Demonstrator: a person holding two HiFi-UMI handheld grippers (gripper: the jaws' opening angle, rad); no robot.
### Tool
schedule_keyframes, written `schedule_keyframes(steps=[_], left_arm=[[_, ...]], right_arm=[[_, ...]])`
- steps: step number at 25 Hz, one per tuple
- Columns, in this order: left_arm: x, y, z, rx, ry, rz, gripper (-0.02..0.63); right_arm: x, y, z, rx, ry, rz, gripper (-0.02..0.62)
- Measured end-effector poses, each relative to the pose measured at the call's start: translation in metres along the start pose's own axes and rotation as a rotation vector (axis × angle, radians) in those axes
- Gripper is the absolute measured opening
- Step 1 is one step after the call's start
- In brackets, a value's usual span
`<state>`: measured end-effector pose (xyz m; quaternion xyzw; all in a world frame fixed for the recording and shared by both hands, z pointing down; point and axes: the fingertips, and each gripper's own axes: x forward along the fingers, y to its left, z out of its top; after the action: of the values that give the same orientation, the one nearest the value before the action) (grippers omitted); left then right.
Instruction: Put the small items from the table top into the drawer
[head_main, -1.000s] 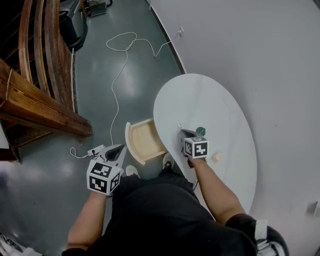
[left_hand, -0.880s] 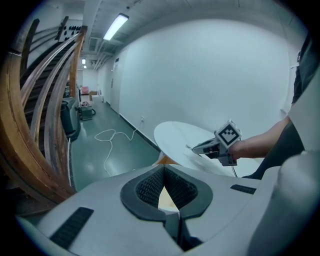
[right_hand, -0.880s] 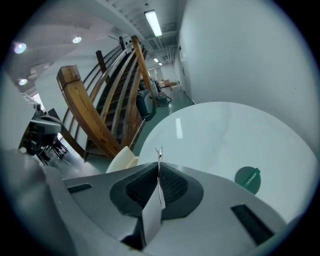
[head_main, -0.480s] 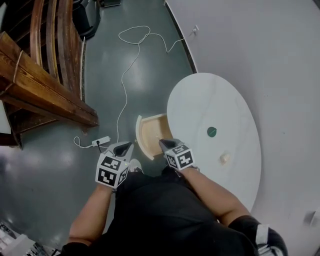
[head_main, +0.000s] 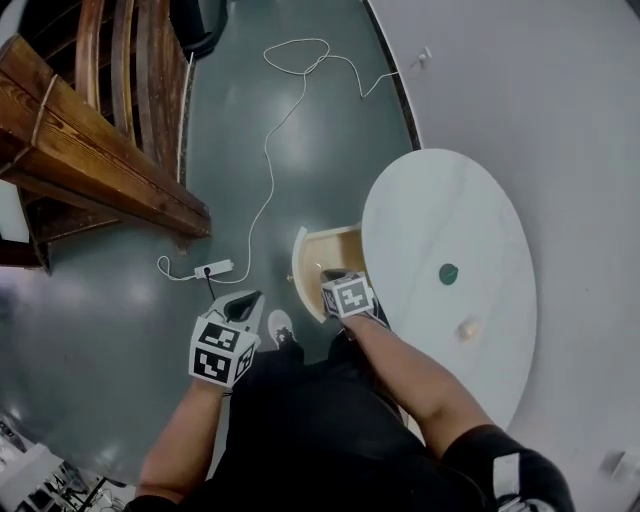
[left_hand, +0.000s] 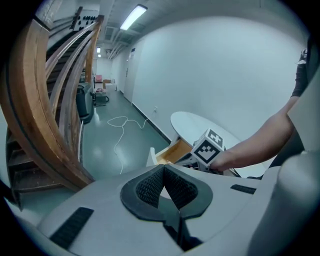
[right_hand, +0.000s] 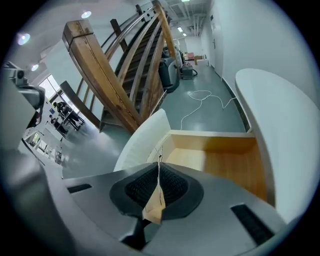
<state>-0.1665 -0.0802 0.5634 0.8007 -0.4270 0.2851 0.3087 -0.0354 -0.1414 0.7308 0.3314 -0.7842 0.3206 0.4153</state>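
Over the open drawer (head_main: 300, 272), at the centre of the head view, my right gripper (head_main: 333, 276) points steeply down. Its jaws are clamped on a thin tan item (right_hand: 154, 204). The right gripper view shows that item edge-on between the pads (right_hand: 172, 186), with a fine wire rising from its top, and the drawer's pale wooden floor lies just beyond it. The drawer's white curved front stands to the left in that view and the edge of the white table top (head_main: 440, 205) to the right.

My left gripper (head_main: 246, 298) hangs left of centre in the head view, over the grey-green floor (head_main: 120, 330) and well apart from the drawer. Its jaws are pressed together with nothing between them.

Two small things lie on the table top at the right of the head view: a round green item (head_main: 448, 273) and, below it, a small pale item (head_main: 467, 328). A white cable (head_main: 270, 150) trails across the floor to a power strip (head_main: 213, 268).
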Motion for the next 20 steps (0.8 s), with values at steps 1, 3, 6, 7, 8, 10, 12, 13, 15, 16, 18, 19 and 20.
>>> schedule_keyframes(steps=[1, 3, 6, 7, 8, 10, 12, 13, 15, 16, 18, 19, 20], left_arm=[[-0.001, 0.002, -0.001, -0.006, 0.001, 0.005, 0.014], [-0.003, 0.003, -0.003, -0.002, 0.009, 0.009, 0.014], [-0.005, 0.005, -0.008, -0.005, 0.023, 0.020, 0.014], [-0.006, 0.007, -0.009, -0.012, 0.026, 0.026, 0.014], [-0.008, 0.009, -0.010, -0.018, 0.027, 0.031, 0.014], [-0.011, 0.010, -0.012, -0.023, 0.031, 0.039, 0.014], [-0.014, 0.009, -0.014, -0.025, 0.034, 0.045, 0.014], [-0.015, 0.008, -0.015, -0.027, 0.037, 0.047, 0.014], [-0.015, 0.010, -0.019, -0.034, 0.045, 0.052, 0.014], [-0.015, 0.012, -0.022, -0.037, 0.050, 0.056, 0.014], [-0.015, 0.015, -0.025, -0.044, 0.057, 0.063, 0.014], [-0.014, 0.016, -0.026, -0.049, 0.058, 0.065, 0.014], [-0.013, 0.015, -0.027, -0.055, 0.057, 0.065, 0.014]], right_arm=[[0.008, -0.002, 0.001, -0.005, 0.013, -0.002, 0.015], [0.025, -0.007, -0.002, -0.011, 0.050, -0.005, 0.015], [0.050, -0.014, -0.013, -0.005, 0.118, -0.001, 0.015], [0.058, -0.016, -0.019, 0.008, 0.149, 0.005, 0.015], [0.064, -0.015, -0.024, 0.024, 0.173, 0.018, 0.015], [0.074, -0.016, -0.024, 0.035, 0.175, 0.031, 0.015], [0.082, -0.019, -0.021, 0.037, 0.153, 0.037, 0.015], [0.088, -0.022, -0.020, 0.034, 0.146, 0.032, 0.015], [0.098, -0.033, -0.018, 0.018, 0.135, -0.007, 0.015], [0.104, -0.034, -0.017, 0.025, 0.136, -0.008, 0.015], [0.115, -0.030, -0.017, 0.058, 0.143, 0.026, 0.017], [0.117, -0.030, -0.018, 0.065, 0.147, 0.032, 0.017], [0.117, -0.031, -0.019, 0.068, 0.147, 0.032, 0.020]])
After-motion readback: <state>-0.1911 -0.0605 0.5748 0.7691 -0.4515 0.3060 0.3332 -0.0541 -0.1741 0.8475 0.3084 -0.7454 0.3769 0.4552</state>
